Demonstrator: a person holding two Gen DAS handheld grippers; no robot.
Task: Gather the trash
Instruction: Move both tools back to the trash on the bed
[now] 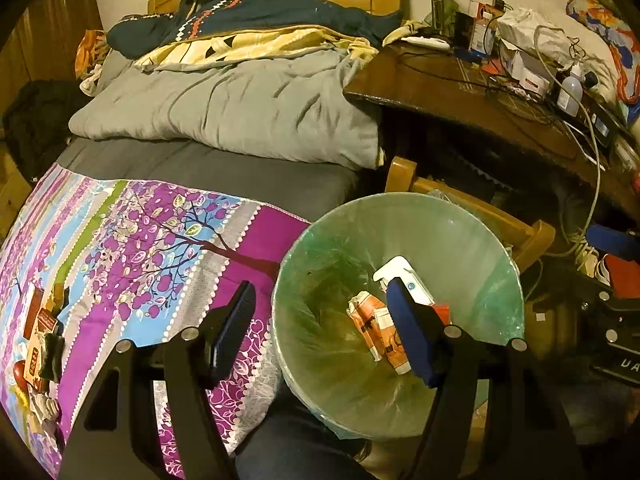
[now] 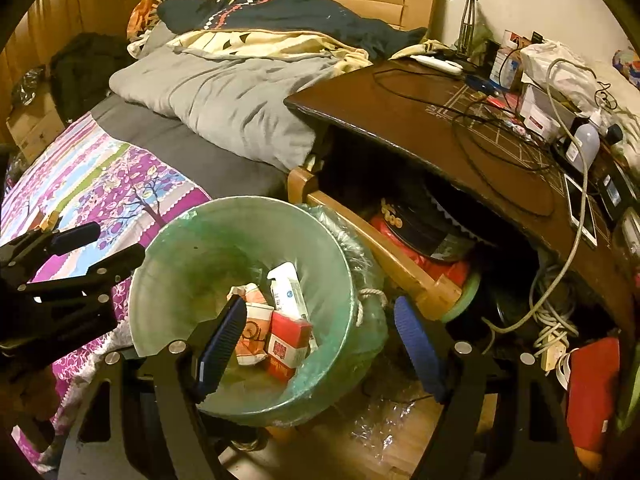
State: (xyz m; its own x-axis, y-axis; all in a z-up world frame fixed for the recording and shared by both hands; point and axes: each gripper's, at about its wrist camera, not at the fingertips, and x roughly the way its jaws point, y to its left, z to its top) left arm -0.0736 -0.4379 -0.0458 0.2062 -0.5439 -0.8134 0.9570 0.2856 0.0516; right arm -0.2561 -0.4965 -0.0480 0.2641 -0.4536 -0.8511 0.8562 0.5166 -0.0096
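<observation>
A pale green lined trash bin [image 1: 476,224] stands on the floor between the bed and the desk. Inside it lie an orange carton [image 1: 370,326], a white box [image 1: 406,280] and a red pack [image 2: 288,344]. My left gripper [image 1: 320,328] is open and empty, with its right finger over the bin and its left finger over the bedspread. My right gripper [image 2: 320,346] hovers open and empty over the bin's [image 2: 160,248] right side. A small pile of wrappers and boxes [image 1: 40,344] lies on the purple bedspread at the far left. The left gripper [image 2: 120,242] also shows in the right wrist view.
A grey duvet [image 1: 224,108] and clothes cover the bed. A brown desk [image 2: 420,120] with cables and bottles overhangs a wooden chair [image 2: 384,252] beside the bin. Crumpled clear plastic [image 2: 384,420] and a power strip [image 2: 554,348] lie on the floor.
</observation>
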